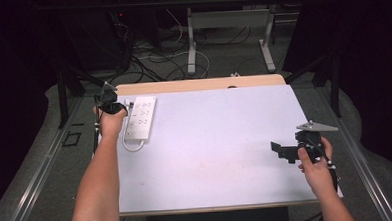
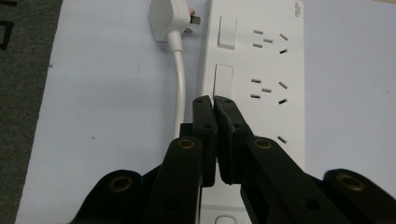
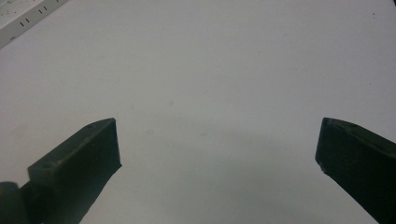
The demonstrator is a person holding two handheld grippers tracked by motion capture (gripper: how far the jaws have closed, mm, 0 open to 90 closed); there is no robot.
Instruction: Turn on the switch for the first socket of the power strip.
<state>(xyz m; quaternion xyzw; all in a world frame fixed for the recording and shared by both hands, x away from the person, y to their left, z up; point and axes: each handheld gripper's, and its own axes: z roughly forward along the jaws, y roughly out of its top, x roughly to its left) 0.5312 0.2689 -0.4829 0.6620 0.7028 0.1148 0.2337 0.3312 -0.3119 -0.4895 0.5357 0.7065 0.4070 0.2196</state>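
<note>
A white power strip (image 1: 141,118) lies at the table's far left, and in the left gripper view the strip (image 2: 275,70) shows several sockets and two white rocker switches (image 2: 223,79). Its white plug (image 2: 166,18) lies beside it, with the cable (image 2: 179,79) running along the strip's side. My left gripper (image 2: 214,100) is shut with nothing between its jaws, and its tips are at the near end of the second switch. In the high view the left gripper (image 1: 123,109) is at the strip's left edge. My right gripper (image 1: 282,152) hovers open over bare table at the right, its jaws (image 3: 217,135) wide apart.
The table wears a white sheet (image 1: 220,139), with a strip of wood (image 1: 198,84) showing at its far edge. Beyond it are floor cables (image 1: 151,57) and the legs of another table (image 1: 191,40). Dark curtains stand on both sides.
</note>
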